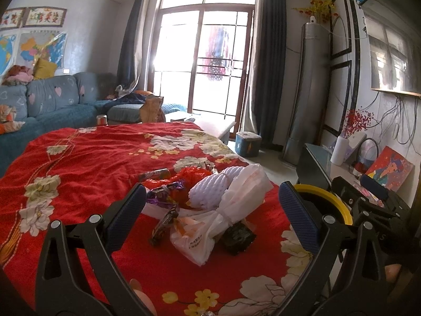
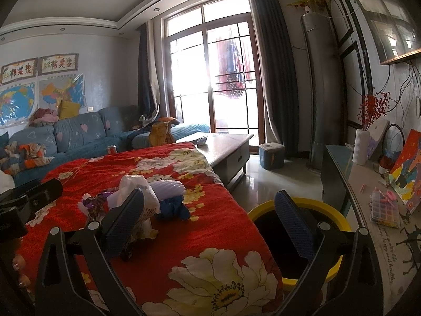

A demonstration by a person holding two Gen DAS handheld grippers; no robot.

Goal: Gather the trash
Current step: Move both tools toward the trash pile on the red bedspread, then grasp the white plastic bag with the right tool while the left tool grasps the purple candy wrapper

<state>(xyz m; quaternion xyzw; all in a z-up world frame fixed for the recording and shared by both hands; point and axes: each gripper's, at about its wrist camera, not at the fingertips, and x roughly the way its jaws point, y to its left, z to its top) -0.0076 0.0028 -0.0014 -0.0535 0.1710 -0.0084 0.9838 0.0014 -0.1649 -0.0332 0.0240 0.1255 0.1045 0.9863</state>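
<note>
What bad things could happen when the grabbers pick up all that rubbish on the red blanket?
1. The knotted white plastic bag lies tangled with the crinkly purple wrapper and white foam fruit nets, so lifting one might drag others off the red flowered blanket.
2. The yellow-rimmed black bin stands beside the blanket's edge, so light pieces could miss it.
3. The open left gripper might pinch blanket.

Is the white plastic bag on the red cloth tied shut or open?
Tied shut: the white plastic bag is cinched into a knot at its middle, lying on the red cloth.

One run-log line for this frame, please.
left claw: open, over trash pile | right claw: open, empty | yellow-rimmed bin: beside red floral cloth | nothing grasped
</note>
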